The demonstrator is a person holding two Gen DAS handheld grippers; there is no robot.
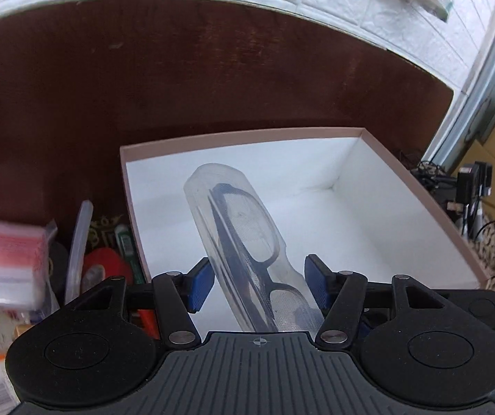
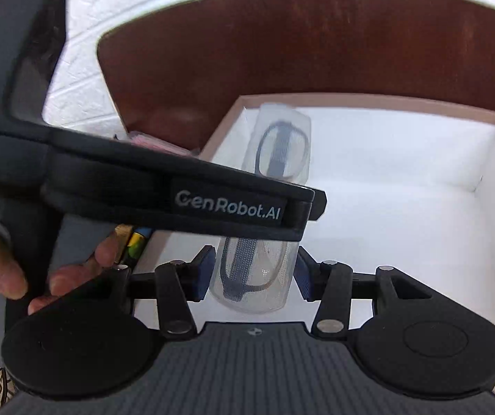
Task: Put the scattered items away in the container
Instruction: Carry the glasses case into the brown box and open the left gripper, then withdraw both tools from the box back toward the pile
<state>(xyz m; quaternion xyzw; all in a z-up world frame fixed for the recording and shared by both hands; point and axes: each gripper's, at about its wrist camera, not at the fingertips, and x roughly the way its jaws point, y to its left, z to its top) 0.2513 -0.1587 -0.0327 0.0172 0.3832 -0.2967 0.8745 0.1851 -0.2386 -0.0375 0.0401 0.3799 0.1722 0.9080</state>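
Glasses case [image 1: 247,242], clear plastic with dark-framed glasses inside, slants over the white-lined box [image 1: 403,214] on the brown surface [image 1: 178,86]. Left hand-held gripper [image 1: 259,285] spread, blue pads just clear of the case. Right hand-held gripper [image 2: 252,273] brackets its other end; contact unclear. Clutter [image 1: 102,263] beside the box.

materials and surface finishes at the storage box

clear, faintly cloudy plastic case [image 1: 247,242] enclosing dark-framed glasses [image 1: 247,228]; cardboard box [image 1: 240,138] with matt white lining and dull pink rim; reddish-brown wooden tabletop [image 1: 213,69], slightly glossy; matt black plastic left gripper [image 1: 259,285] with ribbed blue pads [image 1: 200,285], bright metal pivot pins [image 1: 181,337]
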